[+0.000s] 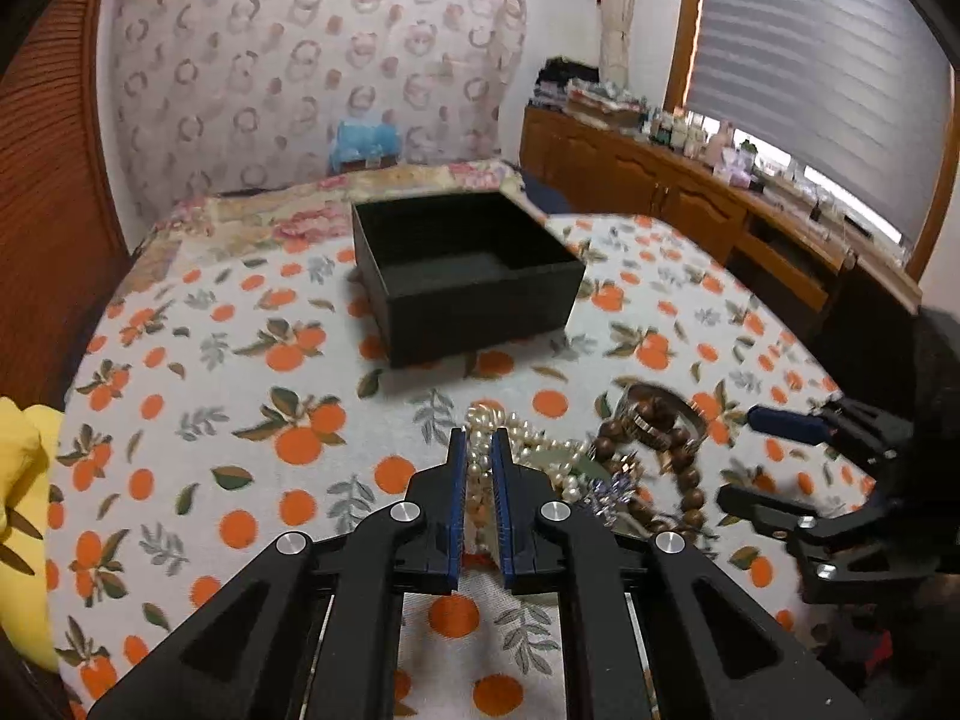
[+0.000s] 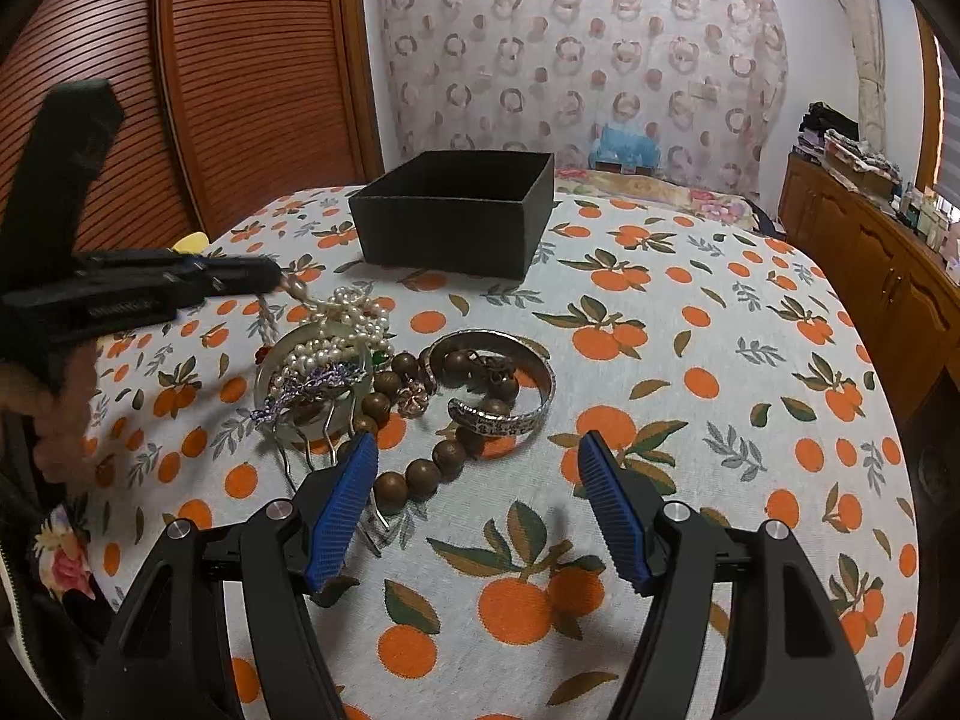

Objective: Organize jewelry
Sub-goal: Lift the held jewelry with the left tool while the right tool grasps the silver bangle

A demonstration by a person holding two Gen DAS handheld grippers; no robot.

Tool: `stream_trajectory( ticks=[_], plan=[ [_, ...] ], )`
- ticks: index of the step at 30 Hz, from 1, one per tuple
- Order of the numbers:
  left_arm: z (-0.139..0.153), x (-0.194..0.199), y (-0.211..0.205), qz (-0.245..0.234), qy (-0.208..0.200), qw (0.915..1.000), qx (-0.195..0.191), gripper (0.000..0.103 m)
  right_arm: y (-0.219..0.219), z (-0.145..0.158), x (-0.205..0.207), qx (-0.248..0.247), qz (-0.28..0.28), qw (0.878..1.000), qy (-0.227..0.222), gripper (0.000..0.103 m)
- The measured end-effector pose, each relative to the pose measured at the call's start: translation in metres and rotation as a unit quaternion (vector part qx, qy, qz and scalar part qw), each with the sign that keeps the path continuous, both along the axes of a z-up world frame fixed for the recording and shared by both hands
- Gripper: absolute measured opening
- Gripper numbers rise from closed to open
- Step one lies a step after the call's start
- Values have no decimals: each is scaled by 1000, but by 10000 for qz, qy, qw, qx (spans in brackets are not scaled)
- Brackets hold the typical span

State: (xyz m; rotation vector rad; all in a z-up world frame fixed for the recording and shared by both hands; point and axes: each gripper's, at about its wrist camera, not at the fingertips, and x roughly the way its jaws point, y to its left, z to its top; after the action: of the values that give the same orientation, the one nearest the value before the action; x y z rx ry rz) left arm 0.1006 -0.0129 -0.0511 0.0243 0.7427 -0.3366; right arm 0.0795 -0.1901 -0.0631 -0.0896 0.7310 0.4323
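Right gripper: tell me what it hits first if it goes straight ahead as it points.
Probably the silver bangle, past the wooden beads near its left finger; depth is unclear. The right gripper is open.

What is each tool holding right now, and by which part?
The left tool is shut on the pearl necklace, gripping a few strands at the far edge of the pile. The right tool is open and holds nothing.

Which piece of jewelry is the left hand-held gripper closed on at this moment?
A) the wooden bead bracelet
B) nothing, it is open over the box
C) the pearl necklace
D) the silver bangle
C: the left hand-held gripper has its blue pads pressed against the pearl necklace strands, while the right hand-held gripper stands open.
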Motion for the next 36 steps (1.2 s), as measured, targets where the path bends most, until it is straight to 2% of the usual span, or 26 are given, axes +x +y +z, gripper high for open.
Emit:
stream_trajectory(
  ticks=[4, 9, 15, 22, 28, 36],
  plan=[
    [19, -8, 4, -5, -205, 9998, -84, 7, -3, 6, 8, -29, 20, 10000, -41, 70],
    [39, -15, 2, -58, -418, 9990, -122, 7, -8, 11, 30, -108, 100, 9999, 7, 51],
    [64, -18, -1, -104, -688, 9975, -152, 7, -15, 8, 60, -133, 150, 9994, 265, 35],
    [86, -17, -4, -117, -926, 9956, -124, 7, -15, -5, 81, -86, 336, 9970, 691, 31],
    [101, -14, -7, -125, -1075, 9941, -82, 7, -10, -12, 86, -230, 461, 9950, 861, 7],
    [126, -12, -10, -131, -1314, 9912, -55, 7, -10, 3, 79, -266, 422, 9970, 591, 5]
  ],
)
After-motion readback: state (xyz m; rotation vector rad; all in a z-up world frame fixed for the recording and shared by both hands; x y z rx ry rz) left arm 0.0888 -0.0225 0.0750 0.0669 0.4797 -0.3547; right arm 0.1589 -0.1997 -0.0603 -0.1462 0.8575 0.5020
